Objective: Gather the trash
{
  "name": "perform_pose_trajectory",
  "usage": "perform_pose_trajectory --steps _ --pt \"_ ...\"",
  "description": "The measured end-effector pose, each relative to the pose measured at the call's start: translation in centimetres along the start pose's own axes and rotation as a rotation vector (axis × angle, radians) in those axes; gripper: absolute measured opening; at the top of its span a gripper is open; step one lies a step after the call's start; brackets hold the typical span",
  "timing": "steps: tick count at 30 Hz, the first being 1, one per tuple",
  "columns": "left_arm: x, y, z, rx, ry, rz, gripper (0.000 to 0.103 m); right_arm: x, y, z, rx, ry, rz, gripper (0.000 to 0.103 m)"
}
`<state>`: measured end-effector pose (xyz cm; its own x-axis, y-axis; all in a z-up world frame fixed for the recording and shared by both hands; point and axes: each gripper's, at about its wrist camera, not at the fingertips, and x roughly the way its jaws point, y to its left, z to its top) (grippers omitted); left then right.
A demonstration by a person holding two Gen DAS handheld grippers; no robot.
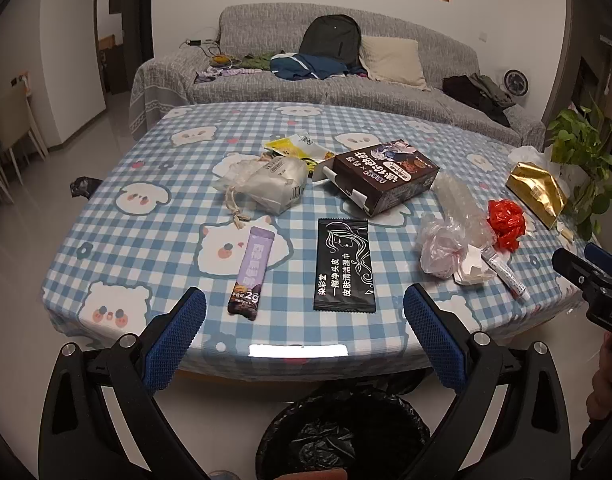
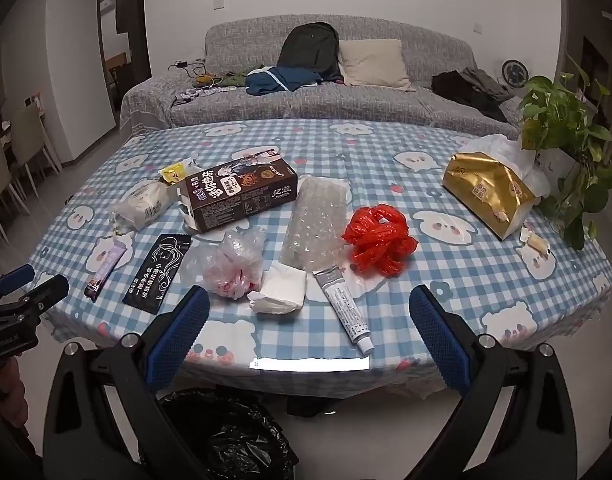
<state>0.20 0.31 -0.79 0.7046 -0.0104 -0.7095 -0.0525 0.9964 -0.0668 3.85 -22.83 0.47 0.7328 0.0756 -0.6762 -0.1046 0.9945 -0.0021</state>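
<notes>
We take the brown carton [image 1: 385, 176] as landmark. Left of it: a clear pouch [image 1: 266, 184], a purple sachet [image 1: 250, 276] and a black wipe packet [image 1: 344, 266] on the tabletop [image 1: 146, 248]. Right of it: bubble wrap [image 2: 313, 224], a crumpled clear bag [image 2: 234, 268], a tissue [image 2: 282, 292], a tube [image 2: 343, 306] and a red bag [image 2: 379, 240]. The gold tissue pack [image 2: 489, 192] shows whole only from the right wrist. The bin [image 1: 341, 436] below the tabletop's near edge is partly cut off. The left hand-held gripper [image 1: 304, 318] and right hand-held gripper [image 2: 309, 318] gape wide, holding nothing.
</notes>
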Motion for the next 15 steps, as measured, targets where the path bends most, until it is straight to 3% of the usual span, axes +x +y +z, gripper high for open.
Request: perform_pose_trajectory --steps 15 --pt "-0.16 -0.19 -0.12 0.004 0.0 0.002 0.097 0.25 0.23 -0.29 -0.011 0.01 -0.003 0.096"
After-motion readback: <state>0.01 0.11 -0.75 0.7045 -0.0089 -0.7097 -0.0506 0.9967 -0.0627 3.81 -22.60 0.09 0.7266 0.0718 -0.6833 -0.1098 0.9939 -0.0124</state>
